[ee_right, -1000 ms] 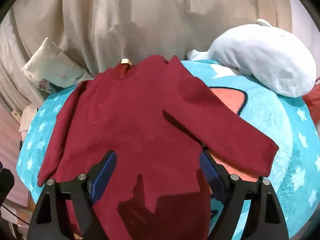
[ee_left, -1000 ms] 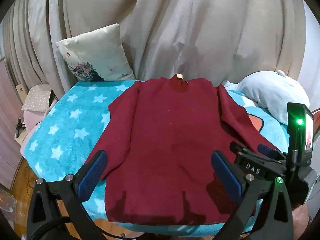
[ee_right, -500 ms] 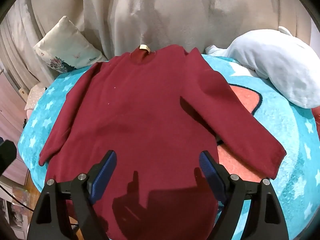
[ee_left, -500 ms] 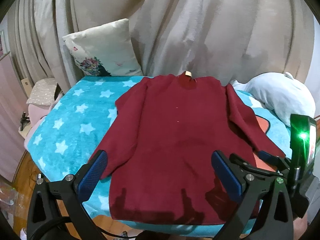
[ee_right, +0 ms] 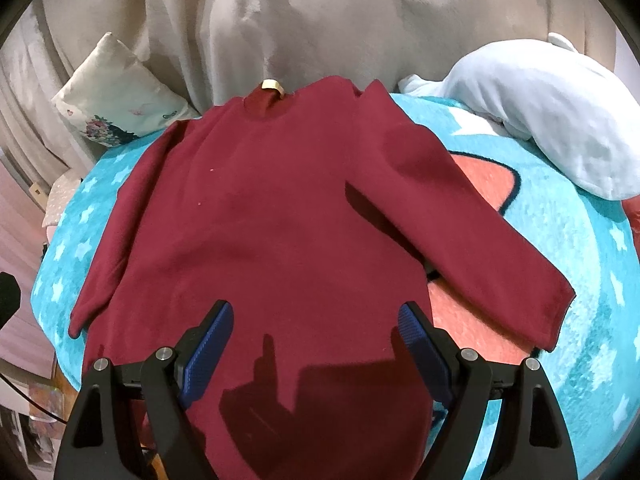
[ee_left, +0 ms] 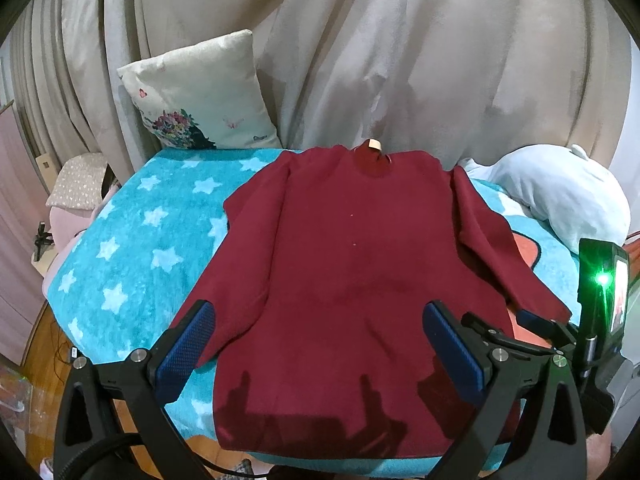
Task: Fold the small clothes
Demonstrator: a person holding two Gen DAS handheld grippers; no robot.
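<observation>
A dark red long-sleeved sweater [ee_left: 352,264] [ee_right: 276,216] lies spread flat on a turquoise star blanket [ee_left: 132,236], collar away from me, hem at the near edge, both sleeves angled outward. My left gripper [ee_left: 320,320] hovers open above the lower part of the sweater, nothing between its blue pads. My right gripper [ee_right: 316,316] also stands open above the hem area and holds nothing. In the left wrist view the right gripper's body with a green light [ee_left: 600,280] shows at the right edge.
A floral cushion [ee_left: 200,96] leans on the beige curtain [ee_left: 400,60] at the back left. A pale blue plush [ee_right: 536,112] lies at the back right. A pink stool [ee_left: 76,184] and wooden floor [ee_left: 44,344] are to the left of the bed.
Both views have shifted slightly so the whole sweater sits more centred and fuller in frame. Both grippers stay open; the sweater has not moved.
</observation>
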